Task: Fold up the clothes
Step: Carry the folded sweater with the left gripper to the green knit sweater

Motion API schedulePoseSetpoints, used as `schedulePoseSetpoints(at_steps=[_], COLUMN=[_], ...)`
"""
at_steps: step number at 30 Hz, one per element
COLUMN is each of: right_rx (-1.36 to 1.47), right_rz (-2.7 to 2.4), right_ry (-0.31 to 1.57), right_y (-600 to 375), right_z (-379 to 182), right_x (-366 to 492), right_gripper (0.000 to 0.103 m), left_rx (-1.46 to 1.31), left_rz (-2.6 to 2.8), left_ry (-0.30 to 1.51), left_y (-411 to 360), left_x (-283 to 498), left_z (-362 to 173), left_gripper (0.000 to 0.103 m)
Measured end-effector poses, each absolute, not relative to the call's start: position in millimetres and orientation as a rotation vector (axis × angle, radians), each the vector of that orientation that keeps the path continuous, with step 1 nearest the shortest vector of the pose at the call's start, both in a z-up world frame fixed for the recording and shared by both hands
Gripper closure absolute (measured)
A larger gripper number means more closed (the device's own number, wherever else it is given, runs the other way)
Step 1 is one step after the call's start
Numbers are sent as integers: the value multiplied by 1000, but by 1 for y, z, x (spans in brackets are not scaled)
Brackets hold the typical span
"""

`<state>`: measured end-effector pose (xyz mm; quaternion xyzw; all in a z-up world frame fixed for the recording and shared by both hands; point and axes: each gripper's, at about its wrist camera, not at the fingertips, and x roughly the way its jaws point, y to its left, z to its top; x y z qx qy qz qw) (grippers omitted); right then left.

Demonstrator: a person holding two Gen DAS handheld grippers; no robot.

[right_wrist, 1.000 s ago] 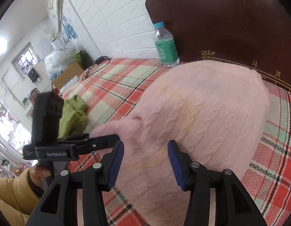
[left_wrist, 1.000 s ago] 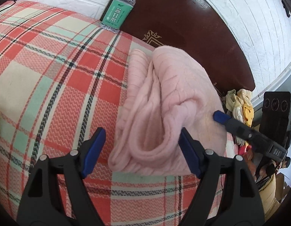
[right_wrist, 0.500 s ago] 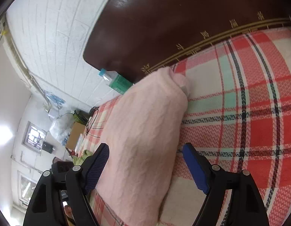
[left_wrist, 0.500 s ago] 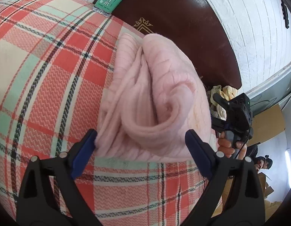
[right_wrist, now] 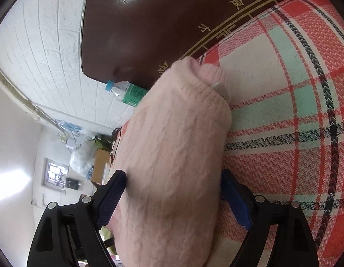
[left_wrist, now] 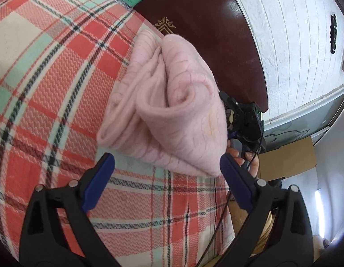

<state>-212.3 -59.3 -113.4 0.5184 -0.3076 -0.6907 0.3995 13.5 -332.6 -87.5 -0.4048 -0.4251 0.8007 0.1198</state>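
1. On the plaid bedspread (left_wrist: 49,93), red, cream and mint with dark stripes: one pink knitted sweater (left_wrist: 172,111), folded into a thick bundle, lying in the middle of the left wrist view with its rolled open end toward the camera.
2. Left gripper (left_wrist: 166,178): black frame, blue pads. Its jaws have just been opening and now stand wide. The sweater's near edge lies just ahead of the tips, at 12 o'clock from the gap; the right pad sits just beside the bundle's lower corner, and whether it touches cannot be told. Nothing is held.
3. Right gripper (right_wrist: 172,198): same build. Its jaws have just been opening and stand wide, one on either side of the sweater (right_wrist: 172,166). The knit bulges between them, close against both pads; the view does not settle whether they press on it.
4. Same gripper in the left wrist view (left_wrist: 243,120): at 3 o'clock of the bundle, partly hidden behind it, carried by a hand (left_wrist: 245,158).
5. Headboard (right_wrist: 149,22): dark brown wood with gold trim and characters, at 12 o'clock beyond the sweater.
6. Water bottle (right_wrist: 127,92): clear, green label, blue cap, at 10 o'clock of the sweater against the headboard.
7. Wall (left_wrist: 294,44): white painted brick, behind the headboard.
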Motion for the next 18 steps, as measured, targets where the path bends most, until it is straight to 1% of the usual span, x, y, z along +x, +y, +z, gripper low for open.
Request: schedulePoseSetpoints(at_steps=[4, 6, 9, 11, 15, 18], right_rx=[1311, 1310, 1310, 1309, 1308, 1312], right_rz=[-1747, -1746, -1745, -1745, -1743, -1739], right_ry=[-780, -781, -782, -783, -785, -778], right_y=[-58, -58, -57, -57, -56, -56], right_z=[-114, -114, -115, -115, -116, -117], right_x=[-213, -213, -214, -214, -215, -218], right_gripper=[15, 14, 14, 14, 12, 8], left_rx=[-1210, -1229, -1194, -1178, -1164, -1136], left_rz=[2360, 2360, 2347, 2342, 2359, 2356], left_ry=[-1200, -1231, -1330, -1369, -1396, -1435], left_y=[-318, -318, -323, -323, -321, -322], left_x=[8, 0, -5, -11, -22, -29], left_z=[-92, -97, -102, -102, -102, -103], left_gripper=[7, 7, 6, 0, 0, 0])
